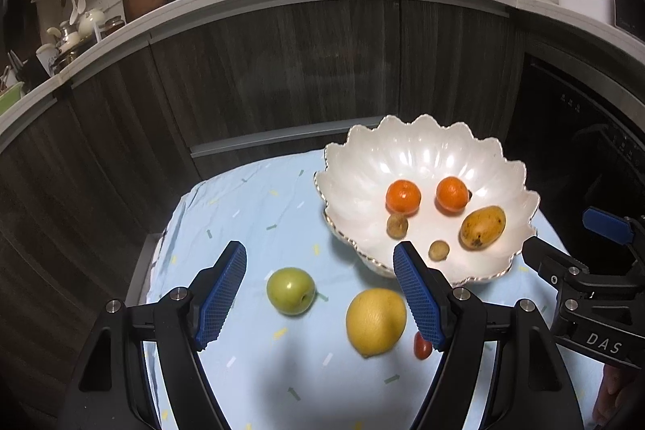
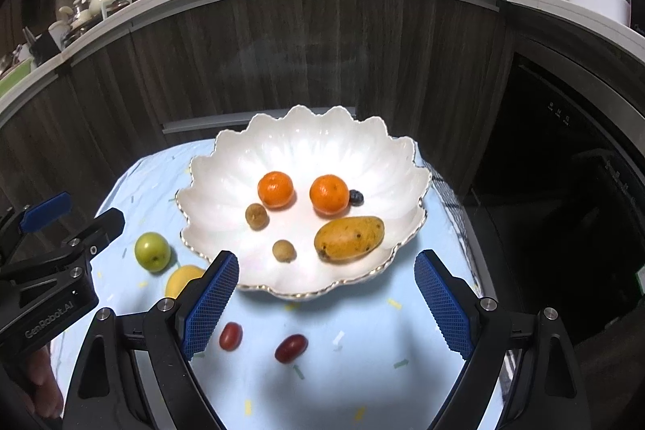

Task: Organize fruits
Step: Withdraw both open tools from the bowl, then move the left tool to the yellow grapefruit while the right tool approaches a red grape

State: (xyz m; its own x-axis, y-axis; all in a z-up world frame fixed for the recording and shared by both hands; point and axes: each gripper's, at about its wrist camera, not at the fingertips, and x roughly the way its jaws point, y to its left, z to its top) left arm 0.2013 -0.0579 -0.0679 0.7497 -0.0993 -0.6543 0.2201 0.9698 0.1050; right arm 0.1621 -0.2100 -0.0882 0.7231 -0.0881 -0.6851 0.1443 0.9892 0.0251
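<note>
Fruit count: two oranges, two small brown round fruits, one mango and one dark berry in the bowl [image 2: 225,184]; one green apple, one yellow citrus and two red grape tomatoes outside it on the surface [image 2: 363,349], which has a light blue cloth.

In the bowl: oranges [image 2: 275,189] and [image 2: 329,194] sit side by side toward the far part, well ahead of the right tool [image 2: 326,297]. The berry [image 2: 356,197] touches the right-hand orange. Brown fruits [image 2: 256,215] and [image 2: 284,250] lie apart from each other, nearer to that tool. The mango [image 2: 349,236] lies on its side, ahead of the tool's right finger.

Outside the bowl: the grape tomatoes [image 2: 230,335] and [image 2: 291,348] lie just under the right tool, between its fingers, not touched. The green apple [image 1: 290,291] and the yellow citrus [image 1: 376,321] lie between the fingers of the left tool [image 1: 320,289], apple nearer the left finger, citrus just beside the right one; whether citrus and finger touch I cannot tell. One tomato shows partly behind that right finger.

Left tool: jaws fairly wide, nothing gripped, above the cloth. Right tool: jaws wide, nothing gripped, over the near rim of the bowl. The two tools are side by side, each in the edge of the other's view. Part of a hand shows at the frame edge behind each one.
</note>
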